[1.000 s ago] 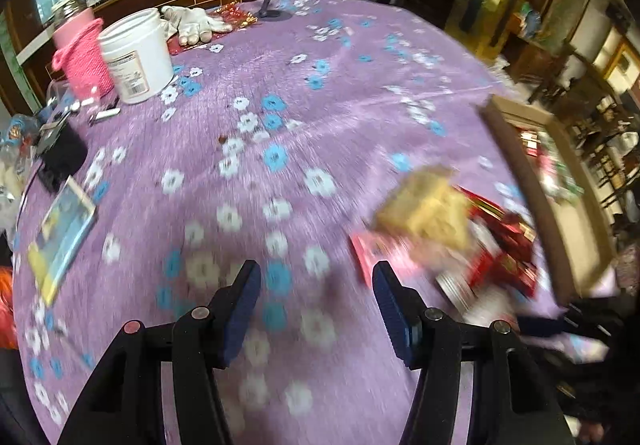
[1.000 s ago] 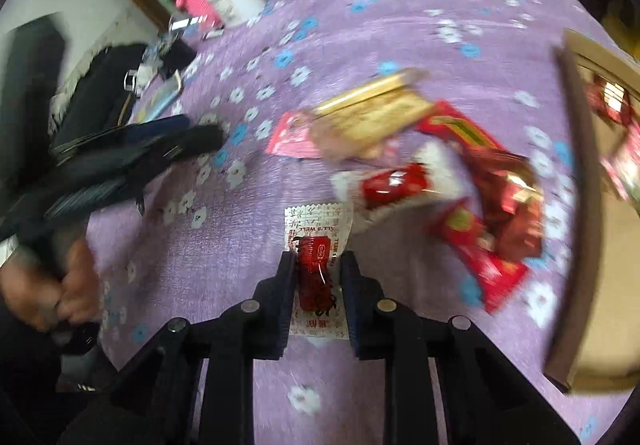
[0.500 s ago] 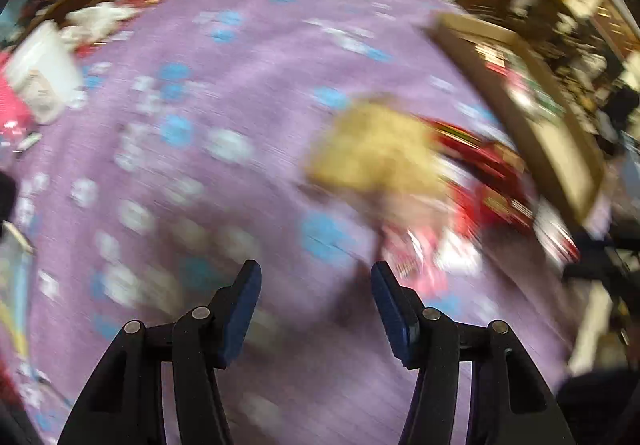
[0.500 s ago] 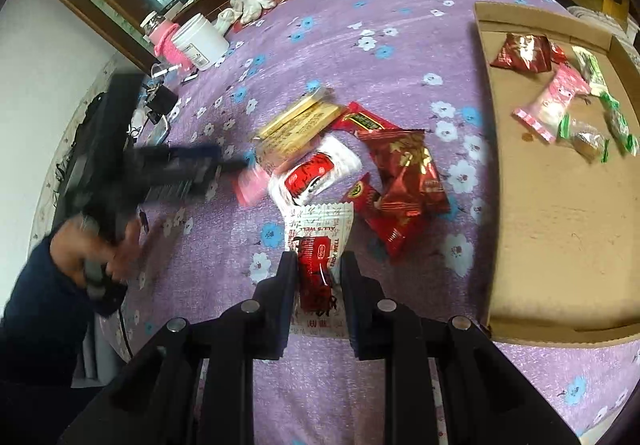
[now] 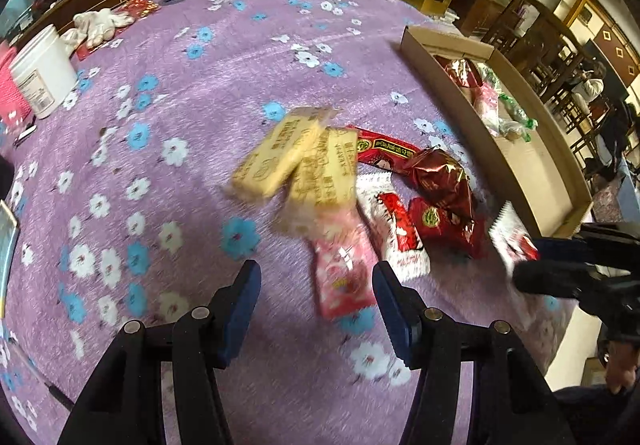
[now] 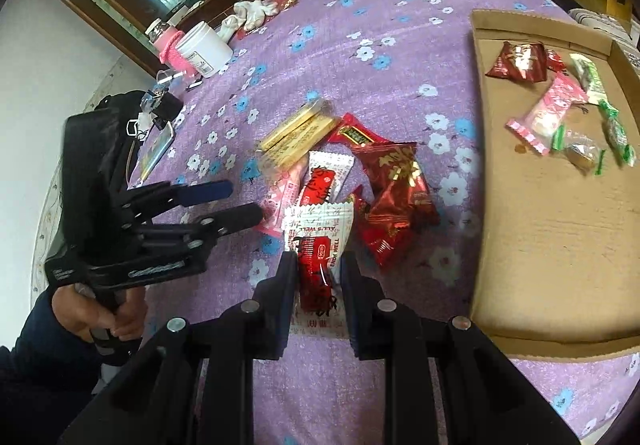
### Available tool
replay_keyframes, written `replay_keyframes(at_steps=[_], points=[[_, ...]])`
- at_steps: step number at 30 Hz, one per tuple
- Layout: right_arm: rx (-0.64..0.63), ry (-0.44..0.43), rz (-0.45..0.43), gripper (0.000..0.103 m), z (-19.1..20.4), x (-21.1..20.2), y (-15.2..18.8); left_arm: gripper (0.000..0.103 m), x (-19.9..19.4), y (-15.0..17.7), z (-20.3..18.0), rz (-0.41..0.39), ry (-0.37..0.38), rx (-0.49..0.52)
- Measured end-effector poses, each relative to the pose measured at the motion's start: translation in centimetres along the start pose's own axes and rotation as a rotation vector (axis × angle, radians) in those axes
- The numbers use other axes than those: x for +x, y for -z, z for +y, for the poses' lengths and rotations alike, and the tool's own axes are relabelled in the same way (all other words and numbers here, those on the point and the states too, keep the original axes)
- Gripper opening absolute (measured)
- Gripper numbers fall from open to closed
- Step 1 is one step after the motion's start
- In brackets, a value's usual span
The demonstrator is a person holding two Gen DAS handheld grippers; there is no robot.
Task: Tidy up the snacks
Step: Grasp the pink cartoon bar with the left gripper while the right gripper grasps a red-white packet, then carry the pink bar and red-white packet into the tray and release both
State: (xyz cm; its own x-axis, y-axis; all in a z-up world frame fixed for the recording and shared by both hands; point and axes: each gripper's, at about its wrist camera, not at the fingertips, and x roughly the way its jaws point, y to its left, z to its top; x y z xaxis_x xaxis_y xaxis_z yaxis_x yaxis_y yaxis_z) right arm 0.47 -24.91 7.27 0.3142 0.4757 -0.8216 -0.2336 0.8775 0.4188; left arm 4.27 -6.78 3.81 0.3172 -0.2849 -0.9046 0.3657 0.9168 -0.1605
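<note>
My right gripper [image 6: 316,273] has its jaws clamped on a red-and-white snack packet [image 6: 318,245], now lifted off the purple flowered desk [image 6: 360,57] and hanging just short of the cardboard tray [image 6: 552,245]; a second ago that packet lay flat on the cloth beside the pile, so the pick is done and I judge the carry to the tray comes next; the tray already holds a few sweets at its far end. My left gripper [image 5: 316,309] has swung in from bare cloth towards the pile; its jaws stand apart, unchanged in width, with the pink snack packet [image 5: 342,273] lying between them but not pinched. The two yellow biscuit bars [image 5: 298,165] and the dark red foil packets [image 5: 440,181] remain on the desk, near the tray's edge.
</note>
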Motion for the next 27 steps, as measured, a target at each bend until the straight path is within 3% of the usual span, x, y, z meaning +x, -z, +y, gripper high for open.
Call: replay_keyframes(at_steps=[6,8,11,17,22,27], points=[[0.018,0.023,-0.028,0.022,-1.4,-1.9,0.9,0.059,2.1,-2.3,-1.0,-0.020,-0.067,-0.026],[0.023,0.024,-0.032,0.022,-1.7,-2.3,1.1,0.039,3.1,-2.9,-0.7,-0.008,-0.099,-0.048],[0.029,0.026,-0.040,0.022,-2.1,-2.9,1.4,0.031,3.1,-2.5,-0.6,-0.010,-0.110,-0.058],[-0.005,-0.006,-0.012,0.022,-1.6,-2.3,1.3,0.029,1.1,2.3,-1.4,0.000,-0.098,-0.072],[-0.110,0.007,0.096,0.022,0.5,1.1,1.5,0.029,-0.8,7.1,-2.5,-0.013,-0.120,-0.072],[-0.176,0.041,0.186,0.022,1.9,4.1,2.2,0.031,-0.9,8.1,-3.9,-0.012,-0.158,-0.017]])
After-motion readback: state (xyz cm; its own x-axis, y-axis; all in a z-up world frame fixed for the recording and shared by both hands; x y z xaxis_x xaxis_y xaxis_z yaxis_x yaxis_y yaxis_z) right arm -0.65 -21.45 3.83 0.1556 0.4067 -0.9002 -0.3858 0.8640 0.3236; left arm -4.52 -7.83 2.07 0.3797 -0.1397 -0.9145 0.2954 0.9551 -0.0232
